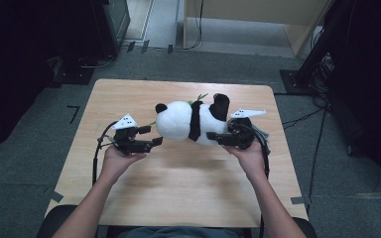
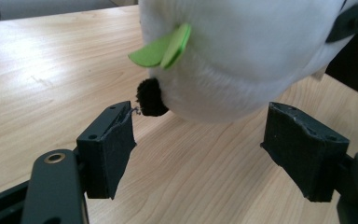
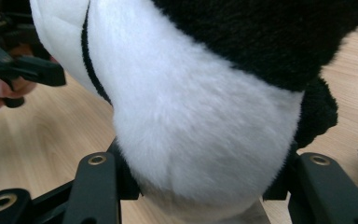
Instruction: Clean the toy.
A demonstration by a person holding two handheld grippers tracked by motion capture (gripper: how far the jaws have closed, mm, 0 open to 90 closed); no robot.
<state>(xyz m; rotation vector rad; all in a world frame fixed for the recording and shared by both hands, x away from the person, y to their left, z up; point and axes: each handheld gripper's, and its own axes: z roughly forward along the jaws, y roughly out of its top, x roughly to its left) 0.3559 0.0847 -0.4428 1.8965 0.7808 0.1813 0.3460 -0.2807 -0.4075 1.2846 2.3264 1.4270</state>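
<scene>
The plush panda point(image 1: 191, 120) lies on its side across the far middle of the wooden bench point(image 1: 178, 188), head to the left, and the right hand-held gripper point(image 1: 217, 137) is clenched on its white rump, fur bulging between the jaws, while the left hand-held gripper point(image 1: 151, 137) stands released, its pads point(image 2: 109, 149) either side of the head but clear of it, beside a green felt leaf point(image 2: 163, 47). I judge this a handover from left to right; next the right needs a firm hold to lift or turn the toy. No writing can be read.
</scene>
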